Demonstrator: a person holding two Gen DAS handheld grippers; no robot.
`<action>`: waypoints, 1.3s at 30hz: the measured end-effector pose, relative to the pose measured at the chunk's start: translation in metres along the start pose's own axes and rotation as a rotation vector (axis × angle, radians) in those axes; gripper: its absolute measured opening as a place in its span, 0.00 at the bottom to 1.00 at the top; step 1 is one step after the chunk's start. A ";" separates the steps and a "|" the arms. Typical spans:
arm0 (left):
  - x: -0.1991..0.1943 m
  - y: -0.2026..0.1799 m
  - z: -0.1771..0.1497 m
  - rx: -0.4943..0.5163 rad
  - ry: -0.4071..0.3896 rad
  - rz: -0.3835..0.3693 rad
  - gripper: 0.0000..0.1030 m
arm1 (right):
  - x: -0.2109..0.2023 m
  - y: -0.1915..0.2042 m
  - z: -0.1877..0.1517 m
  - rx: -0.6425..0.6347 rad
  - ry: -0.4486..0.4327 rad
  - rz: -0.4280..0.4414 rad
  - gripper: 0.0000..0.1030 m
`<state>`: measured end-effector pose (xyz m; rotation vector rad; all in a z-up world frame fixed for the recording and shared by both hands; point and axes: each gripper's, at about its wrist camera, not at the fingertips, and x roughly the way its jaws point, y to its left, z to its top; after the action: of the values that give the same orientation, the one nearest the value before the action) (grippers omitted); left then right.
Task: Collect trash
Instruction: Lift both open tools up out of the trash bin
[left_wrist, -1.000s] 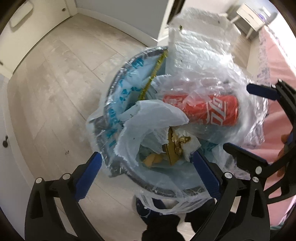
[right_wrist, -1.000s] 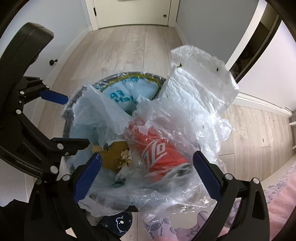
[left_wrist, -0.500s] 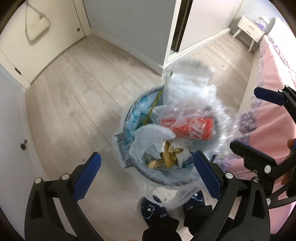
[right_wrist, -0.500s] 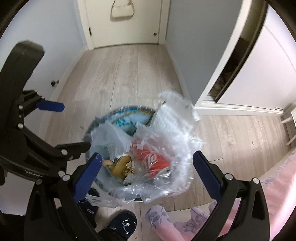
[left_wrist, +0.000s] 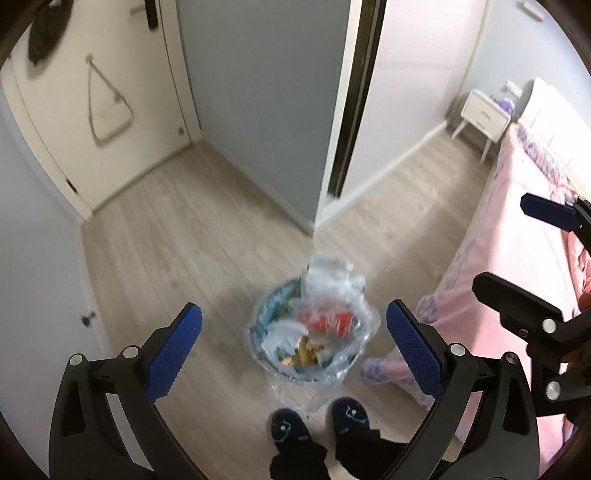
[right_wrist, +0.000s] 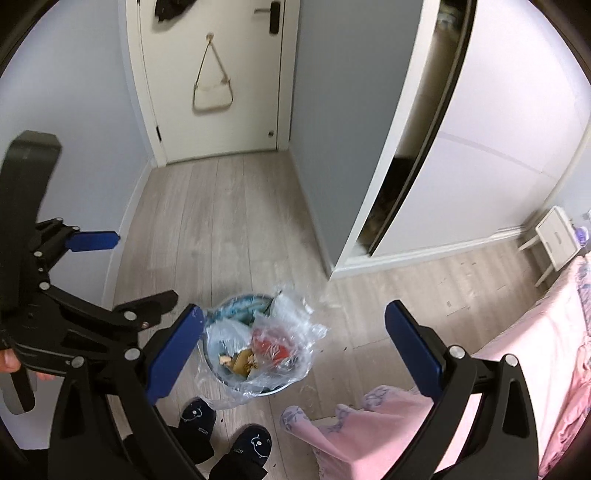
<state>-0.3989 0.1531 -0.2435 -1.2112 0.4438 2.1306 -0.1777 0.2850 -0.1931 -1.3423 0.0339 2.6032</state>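
A round trash bin (left_wrist: 275, 363) (right_wrist: 221, 363) lined with a clear plastic bag (left_wrist: 332, 286) (right_wrist: 295, 314) stands on the wood floor far below both grippers. Inside lie a red soda can (left_wrist: 325, 320) (right_wrist: 271, 347), brown food scraps (left_wrist: 306, 349) (right_wrist: 240, 363) and crumpled plastic. My left gripper (left_wrist: 293, 352) is open and empty, high above the bin. My right gripper (right_wrist: 293, 350) is open and empty too, held beside it at the same height. Each gripper shows at the edge of the other's view.
A bed with a pink cover (left_wrist: 517, 280) (right_wrist: 524, 354) lies to the right, with a white nightstand (left_wrist: 484, 114) beyond. A grey wall corner (left_wrist: 266, 122), a sliding closet door (right_wrist: 413, 140) and a white door with a hanging bag (right_wrist: 212, 92) lie ahead. The person's dark slippers (left_wrist: 317, 424) stand near the bin.
Both grippers have risen far above the bin, which now looks small in both views. Both stayed open and empty. The bin and its contents have not moved.
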 end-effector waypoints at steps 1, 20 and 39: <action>-0.017 -0.001 0.008 0.004 -0.023 0.007 0.94 | -0.015 -0.001 0.007 -0.001 -0.017 -0.004 0.93; -0.195 0.004 0.090 -0.109 -0.304 0.062 0.94 | -0.138 -0.023 0.066 0.048 -0.233 -0.066 0.93; -0.201 0.012 0.080 -0.132 -0.287 0.047 0.94 | -0.151 -0.016 0.083 0.081 -0.238 -0.084 0.93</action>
<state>-0.3834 0.1168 -0.0303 -0.9502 0.2097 2.3596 -0.1561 0.2836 -0.0216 -0.9789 0.0436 2.6404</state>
